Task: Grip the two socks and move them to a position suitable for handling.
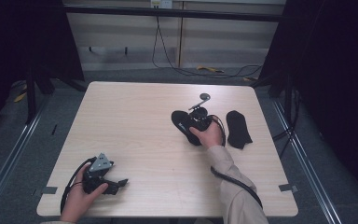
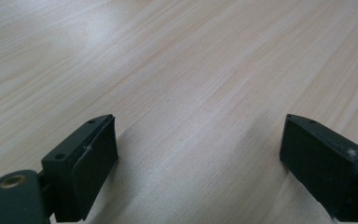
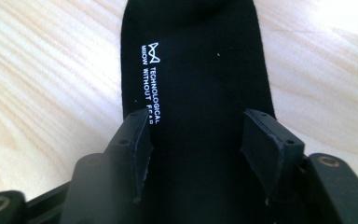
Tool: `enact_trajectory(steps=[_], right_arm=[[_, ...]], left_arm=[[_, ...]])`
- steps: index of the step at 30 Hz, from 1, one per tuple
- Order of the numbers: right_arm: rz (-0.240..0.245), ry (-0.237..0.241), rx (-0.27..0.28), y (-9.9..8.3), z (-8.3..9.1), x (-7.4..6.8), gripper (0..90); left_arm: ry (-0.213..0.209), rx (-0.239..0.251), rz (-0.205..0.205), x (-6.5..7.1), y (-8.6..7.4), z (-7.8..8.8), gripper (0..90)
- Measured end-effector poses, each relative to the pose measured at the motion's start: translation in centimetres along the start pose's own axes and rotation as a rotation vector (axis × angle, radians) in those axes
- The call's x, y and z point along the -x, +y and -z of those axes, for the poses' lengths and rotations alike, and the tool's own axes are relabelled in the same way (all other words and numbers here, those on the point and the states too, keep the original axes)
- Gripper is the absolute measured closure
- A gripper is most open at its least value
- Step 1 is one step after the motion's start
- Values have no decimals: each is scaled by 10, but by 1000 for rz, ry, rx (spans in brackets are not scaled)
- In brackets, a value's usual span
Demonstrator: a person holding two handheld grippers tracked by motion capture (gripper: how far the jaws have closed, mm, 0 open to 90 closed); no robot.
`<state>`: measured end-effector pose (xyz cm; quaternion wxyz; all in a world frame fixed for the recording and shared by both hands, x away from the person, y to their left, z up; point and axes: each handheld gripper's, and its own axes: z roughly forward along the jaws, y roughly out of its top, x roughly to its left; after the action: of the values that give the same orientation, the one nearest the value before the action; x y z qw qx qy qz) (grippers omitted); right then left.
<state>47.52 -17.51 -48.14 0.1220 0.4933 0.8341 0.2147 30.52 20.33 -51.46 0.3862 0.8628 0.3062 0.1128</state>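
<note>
A black sock (image 1: 181,122) with small white lettering (image 3: 196,60) lies flat on the right half of the wooden table (image 1: 135,121). My right gripper (image 1: 196,116) (image 3: 196,135) is down on it, the two jaws standing apart over the cloth with a gap between them and the sock running beneath and beyond them. A second black sock (image 1: 238,129) lies just to its right, untouched. At the front left corner my left gripper (image 1: 120,183) (image 2: 198,154) rests low on the table, open wide with bare wood between its jaws.
The table's front edge runs close behind the left hand. A cable trails from the right gripper along the sleeve (image 1: 235,183). Dark stands and loose cables (image 1: 205,70) are on the floor beyond the far edge.
</note>
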Motion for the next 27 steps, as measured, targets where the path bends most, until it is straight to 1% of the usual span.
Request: enact_trajectory(steps=[1, 2, 3, 4, 5, 7, 8, 9, 10, 11, 13, 14, 15, 16, 17, 19, 20, 21, 22, 23, 24, 25, 26, 27], right_arm=[[4, -10, 4, 0, 0, -1, 575], [4, -10, 4, 0, 0, -1, 575], [19, 0, 5, 0, 2, -3, 801], [37, 17, 2, -2, 4, -4, 864], [64, 27, 5, -4, 6, -7, 871], [74, 46, 21, -6, 10, -10, 873], [74, 46, 21, -6, 10, -10, 873], [86, 54, 39, -7, 14, -13, 873], [87, 78, 66, -9, 21, -16, 873], [123, 95, 91, -11, 35, -24, 873], [180, 120, 119, -15, 52, -34, 873], [210, 129, 147, -17, 60, -40, 873], [231, 148, 163, -19, 67, -44, 873], [262, 179, 191, -24, 78, -52, 873], [285, 199, 208, -28, 86, -59, 873], [325, 252, 227, -40, 97, -74, 871], [325, 252, 227, -40, 97, -74, 871], [367, 291, 195, -58, 99, -85, 821], [367, 291, 195, -58, 99, -85, 821], [366, 237, 161, -70, 95, -86, 557], [349, 225, 160, -74, 93, -83, 514], [349, 225, 160, -74, 93, -83, 514], [316, 216, 154, -80, 90, -75, 520], [282, 197, 157, -83, 88, -65, 495]], left_arm=[[0, 0, 0, 0, 0, 0, 108], [0, 0, 0, 0, 0, 0, 108], [-1, 0, 0, 0, 0, 0, 108], [-1, -1, -2, 0, 0, 0, 109], [-2, 0, -2, 0, 0, 0, 109], [0, 0, -2, 0, 0, 0, 109], [0, 0, -2, 0, 0, 0, 109], [1, 1, -1, 0, 0, 0, 109], [2, 0, -1, 0, 0, 0, 109], [2, 1, -1, 0, 0, 0, 110], [3, 3, 5, 0, 0, 0, 110], [2, 1, 5, 0, 0, 1, 110], [2, 1, 5, 0, -1, 1, 110], [2, 2, 6, 0, -1, 1, 110], [3, 1, 5, 0, -1, 1, 110], [2, 2, 6, 0, -1, 1, 110], [2, 2, 6, 0, -1, 1, 110], [2, 1, 5, 0, -1, 1, 110], [2, 1, 5, 0, -1, 1, 110], [2, 2, 6, 0, -1, 1, 110], [2, 2, 6, 0, -1, 1, 110], [2, 2, 6, 0, -1, 1, 110], [2, 2, 6, 0, -1, 1, 110], [3, 1, 5, 0, -1, 1, 110]])
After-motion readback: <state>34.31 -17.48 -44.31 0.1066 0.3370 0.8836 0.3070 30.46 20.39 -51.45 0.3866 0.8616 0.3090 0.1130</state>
